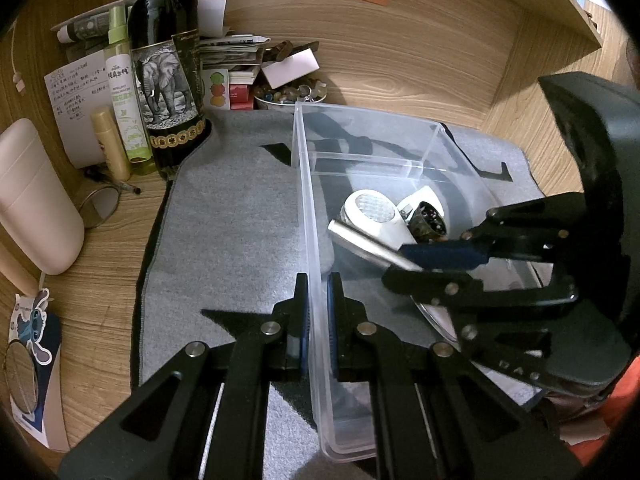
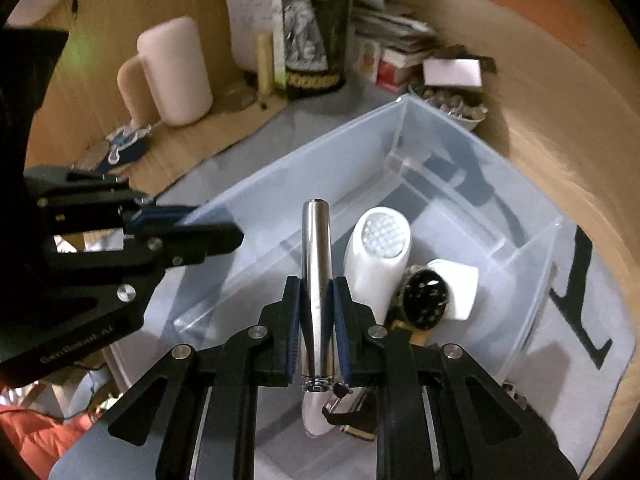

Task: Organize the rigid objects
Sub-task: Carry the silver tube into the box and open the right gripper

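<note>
A clear plastic bin (image 1: 304, 184) (image 2: 280, 184) stands on a grey mat. My left gripper (image 1: 318, 284) is shut on the bin's left wall, one finger on each side of it. My right gripper (image 2: 316, 288) is shut on a shiny metal cylinder (image 2: 316, 264) (image 1: 368, 246) and holds it inside the bin, above the floor. In the bin lie a white device with a round lens grid (image 1: 372, 210) (image 2: 380, 248), a white block (image 2: 460, 284) and a dark round object (image 1: 430, 220) (image 2: 424, 304). From the left wrist view the right gripper (image 1: 408, 262) reaches in from the right.
A dark wine bottle with an elephant label (image 1: 166, 80) (image 2: 310, 36), a spray bottle (image 1: 128, 92), a pale tube (image 1: 110, 144), paper notes and a bowl of small stones (image 1: 290, 92) crowd the back left. A pink mug (image 2: 176, 72) stands left. Wooden walls enclose the desk.
</note>
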